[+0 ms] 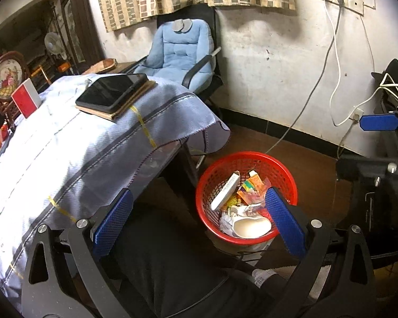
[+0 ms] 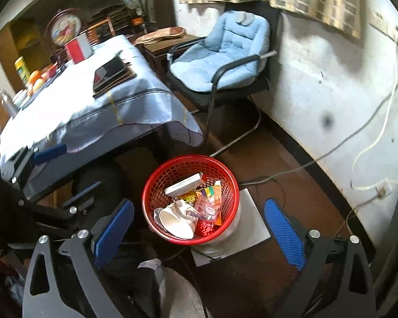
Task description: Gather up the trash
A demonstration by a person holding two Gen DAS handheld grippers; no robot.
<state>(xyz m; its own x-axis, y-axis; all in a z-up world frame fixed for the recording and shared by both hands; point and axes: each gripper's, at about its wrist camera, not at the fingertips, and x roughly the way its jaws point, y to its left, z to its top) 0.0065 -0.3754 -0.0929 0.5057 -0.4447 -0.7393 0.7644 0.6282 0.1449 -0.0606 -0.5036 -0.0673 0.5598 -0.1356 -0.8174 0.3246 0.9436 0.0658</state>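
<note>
Beside the bench's near corner, on the floor, stood the red basket (image 2: 190, 198), already loaded: white paper cup (image 2: 176, 222), long white carton (image 2: 184, 184), coloured wrappers (image 2: 208, 204) and crumpled paper. From the right wrist view it sat at about 12 o'clock between the fingers; from the left wrist view at about 1 o'clock, half behind one blue pad.

Left claw (image 1: 199, 222): released, jaws wide, nothing between them. Right claw (image 2: 199, 228): released likewise, empty, hanging over the basket.

No loose trash could be made out on the bench (image 1: 66, 143). Its cloth carried a dark tablet on a book (image 1: 111, 94), a red-and-white box (image 1: 26, 100) and fruit at the far edge, which I judged to be keepers.

Risks, as judged:
- The basket was perched on a pale base (image 2: 252, 225), not flat on the floor. A knock from either claw could tip it and spill the load.
- The cup lay high, near the rim. It might roll out if jostled.
- The cloth overhung the corner at 11 o'clock. A snagged finger could drag the tablet off.
- Cables (image 2: 278, 175) trailed across the floor by the basket, a catch hazard.
</note>
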